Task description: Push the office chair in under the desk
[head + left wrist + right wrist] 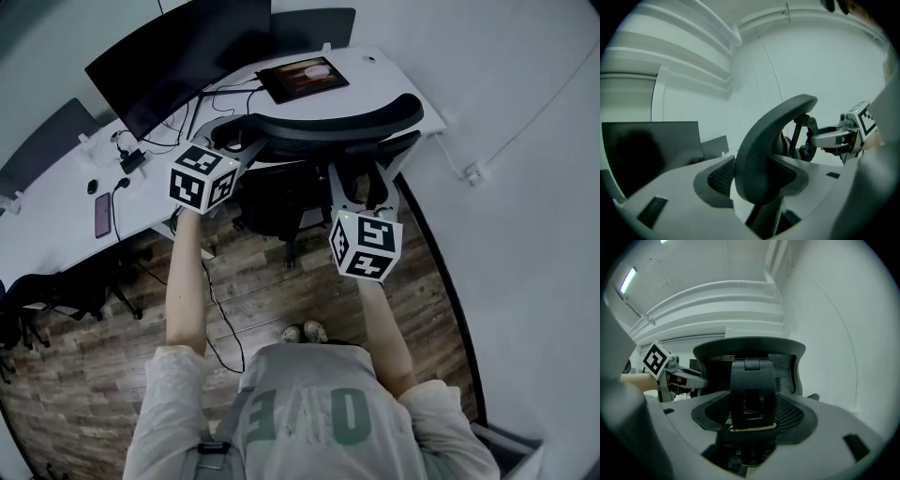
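The chair, likely rolling easily, is standing at the desk's edge. We are straddling its stiff spine, best for pushing, with the open right gripper, and its rim with the open left gripper.

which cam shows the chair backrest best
The right gripper view: it faces the chair backrest square on, so the mesh and the centre spine are both clear. The left gripper view catches only its curved edge from the side. The head view shows just its top rim from above.
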`<state>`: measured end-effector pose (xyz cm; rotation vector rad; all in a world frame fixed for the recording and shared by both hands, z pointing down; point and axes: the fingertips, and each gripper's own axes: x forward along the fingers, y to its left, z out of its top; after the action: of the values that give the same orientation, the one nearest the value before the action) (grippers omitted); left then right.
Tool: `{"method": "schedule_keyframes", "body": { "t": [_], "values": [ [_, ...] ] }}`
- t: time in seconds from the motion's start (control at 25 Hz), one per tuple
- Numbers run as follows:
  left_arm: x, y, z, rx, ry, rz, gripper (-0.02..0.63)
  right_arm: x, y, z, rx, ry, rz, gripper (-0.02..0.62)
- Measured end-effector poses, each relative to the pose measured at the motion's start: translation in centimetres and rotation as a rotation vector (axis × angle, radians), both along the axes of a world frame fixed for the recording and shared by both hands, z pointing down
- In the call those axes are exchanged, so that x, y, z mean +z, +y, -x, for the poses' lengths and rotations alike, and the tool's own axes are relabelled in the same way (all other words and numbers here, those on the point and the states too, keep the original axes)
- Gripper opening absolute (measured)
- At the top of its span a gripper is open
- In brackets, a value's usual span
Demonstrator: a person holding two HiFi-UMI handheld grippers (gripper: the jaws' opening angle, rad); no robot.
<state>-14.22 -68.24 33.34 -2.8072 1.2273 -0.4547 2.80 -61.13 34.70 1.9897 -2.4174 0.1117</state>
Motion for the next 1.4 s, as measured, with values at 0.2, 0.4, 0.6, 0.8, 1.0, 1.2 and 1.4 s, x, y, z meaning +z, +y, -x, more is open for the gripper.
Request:
{"method": "schedule_keyframes", "body": {
  "t": [0.2, 0.4, 0.6, 0.8, 1.0, 1.2, 1.4],
  "values": [
    [0.0, 0.2, 0.1, -0.043, 0.001, 0.0, 0.232, 0.2, 0.1, 0.0, -0.022, 0.003, 0.02, 0.285],
    [0.4, 1.6, 0.8, -0.094, -0.053, -0.014, 0.232, -1.0, 1.2, -0.1, -0.059, -0.013, 0.023, 0.285],
    [-2.4, 4.5, 2.0, -0.161, 0.088, -0.078, 0.232, -4.8, 3.7, 0.5, -0.093, 0.003, -0.07, 0.285],
    [-7.4, 9.8, 1.4, -0.207, 0.204, -0.199, 0.185, -9.3, 7.0, 1.5, -0.154, 0.0, -0.196, 0.277],
    [-9.7, 15.3, 0.4, -0.303, 0.251, -0.308, 0.017, -11.6, 9.7, 2.8, -0.208, 0.034, -0.297, 0.039],
    [-9.7, 19.3, -0.9, -0.398, 0.283, -0.362, 0.017, -10.3, 11.2, 4.1, -0.272, 0.112, -0.302, 0.028],
    [-6.7, 20.7, -1.5, -0.422, 0.247, -0.308, 0.017, -7.3, 12.1, 4.7, -0.313, 0.155, -0.246, 0.021]
  ]
}}
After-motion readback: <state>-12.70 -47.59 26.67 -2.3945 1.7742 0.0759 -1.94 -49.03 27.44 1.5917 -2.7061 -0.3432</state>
